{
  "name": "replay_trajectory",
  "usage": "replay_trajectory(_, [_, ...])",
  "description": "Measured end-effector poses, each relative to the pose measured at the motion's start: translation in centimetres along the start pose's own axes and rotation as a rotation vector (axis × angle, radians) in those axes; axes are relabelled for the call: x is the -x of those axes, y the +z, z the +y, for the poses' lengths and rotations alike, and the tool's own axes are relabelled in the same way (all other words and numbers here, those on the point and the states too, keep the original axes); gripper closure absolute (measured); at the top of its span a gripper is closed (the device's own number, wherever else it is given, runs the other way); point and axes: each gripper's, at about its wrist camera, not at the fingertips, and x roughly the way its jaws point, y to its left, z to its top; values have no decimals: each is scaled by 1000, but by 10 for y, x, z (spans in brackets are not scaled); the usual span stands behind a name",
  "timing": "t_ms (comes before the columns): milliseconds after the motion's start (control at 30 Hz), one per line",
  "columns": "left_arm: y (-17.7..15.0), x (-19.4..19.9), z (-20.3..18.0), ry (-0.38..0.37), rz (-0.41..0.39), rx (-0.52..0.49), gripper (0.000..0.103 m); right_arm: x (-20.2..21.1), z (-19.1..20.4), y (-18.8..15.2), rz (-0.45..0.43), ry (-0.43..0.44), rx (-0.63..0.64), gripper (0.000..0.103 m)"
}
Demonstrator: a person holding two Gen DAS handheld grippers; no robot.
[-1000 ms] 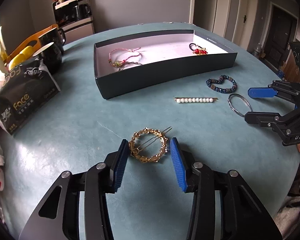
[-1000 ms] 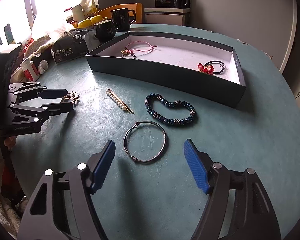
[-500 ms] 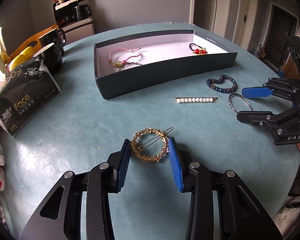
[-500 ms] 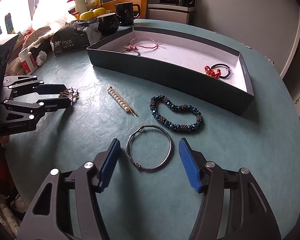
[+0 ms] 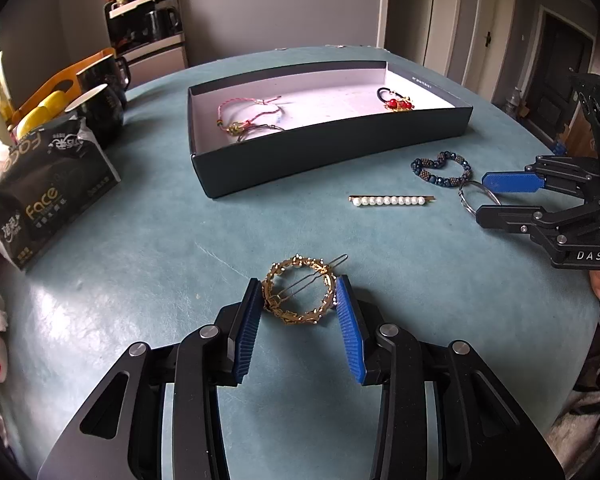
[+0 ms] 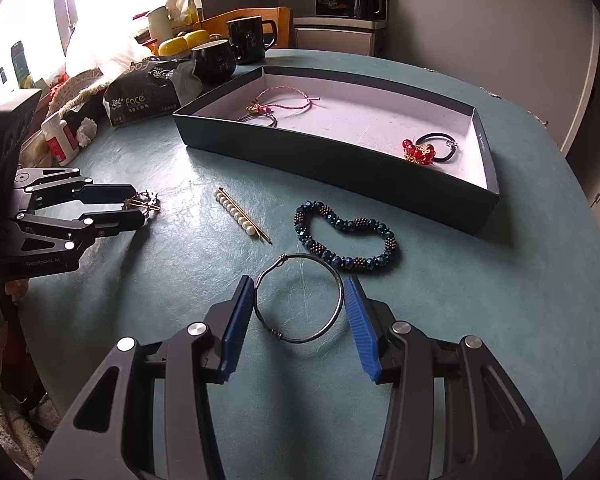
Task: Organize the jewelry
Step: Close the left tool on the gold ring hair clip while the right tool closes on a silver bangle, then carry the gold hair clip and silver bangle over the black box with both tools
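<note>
Seen along the left gripper [image 5: 298, 300]: at nine o'clock on the teal desk [image 5: 160, 248], a black tissue pack [image 5: 48, 196], with two dark mugs [image 5: 100, 98] just behind it toward ten o'clock. At twelve o'clock, a dark shallow box [image 5: 332, 152] with a pale floor, holding a pink cord bracelet [image 5: 246, 114] at its left end and a black hair tie with red beads [image 5: 396, 100] at its right end. Low at six o'clock, left gripper clamped on a gold wreath hair clip [image 5: 300, 296], both blue pads touching its rim, clip resting on the desk. At two o'clock, a pearl hair pin [image 5: 390, 200] lying flat in front of the box, a blue beaded bracelet [image 5: 440, 170] just beyond it. At three o'clock, right gripper [image 5: 480, 200] reaching in around a thin metal bangle [image 5: 470, 200].

Seen along the right gripper [image 6: 300, 304]: bangle [image 6: 300, 300] flat on the desk between the blue pads, jaws closing; left pad against the wire, right pad touching or a hair off, cannot tell which. Beaded bracelet [image 6: 346, 236] at one o'clock, near the bangle, apart from the box wall.
</note>
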Motion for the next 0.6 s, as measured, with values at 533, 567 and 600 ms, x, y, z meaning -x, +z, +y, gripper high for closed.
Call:
replay_trajectory(533, [61, 41, -10, -4, -124, -93, 63, 39, -15, 45, -137, 9, -1, 56])
replay_trajectory(567, [70, 40, -10, -8, -129, -97, 63, 39, -18, 50, -142, 12, -8, 56])
replay_trajectory(600, [77, 38, -9, -17, -131, -98, 63, 37, -22, 56, -144, 15, -16, 56])
